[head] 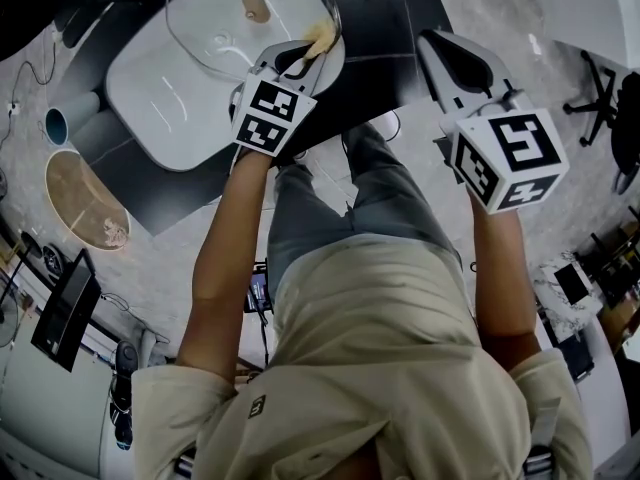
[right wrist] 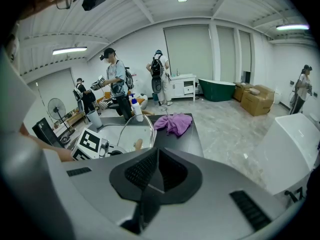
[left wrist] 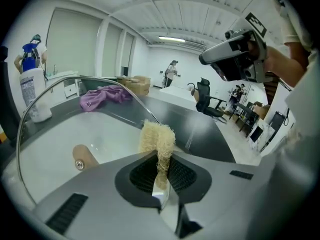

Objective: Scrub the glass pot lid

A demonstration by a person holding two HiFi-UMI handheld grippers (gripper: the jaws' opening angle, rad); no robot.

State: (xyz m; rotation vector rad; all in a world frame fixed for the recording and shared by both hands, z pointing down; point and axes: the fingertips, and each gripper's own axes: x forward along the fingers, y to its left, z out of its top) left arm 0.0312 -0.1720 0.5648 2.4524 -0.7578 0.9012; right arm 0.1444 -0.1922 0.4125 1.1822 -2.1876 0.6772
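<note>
The glass pot lid (head: 215,13) with a wooden knob (head: 257,8) lies tilted in the white sink (head: 160,103). My left gripper (head: 303,56) reaches over the lid's near rim and is shut on a tan loofah scrubber (head: 320,40). In the left gripper view the scrubber (left wrist: 157,141) sticks up from between the jaws, just short of the lid's metal rim (left wrist: 50,91) and knob (left wrist: 81,157). My right gripper (head: 440,53) hovers to the right, off the lid, shut and empty. The right gripper view shows its jaws pressed together (right wrist: 156,169) and the lid (right wrist: 136,130) beyond.
A purple cloth (left wrist: 102,95) lies on the dark counter (head: 385,28) behind the sink, and a spray bottle (left wrist: 32,91) stands at its left side. A round woven mat (head: 85,200) and a blue cup (head: 58,125) are on the floor. Several people stand far off.
</note>
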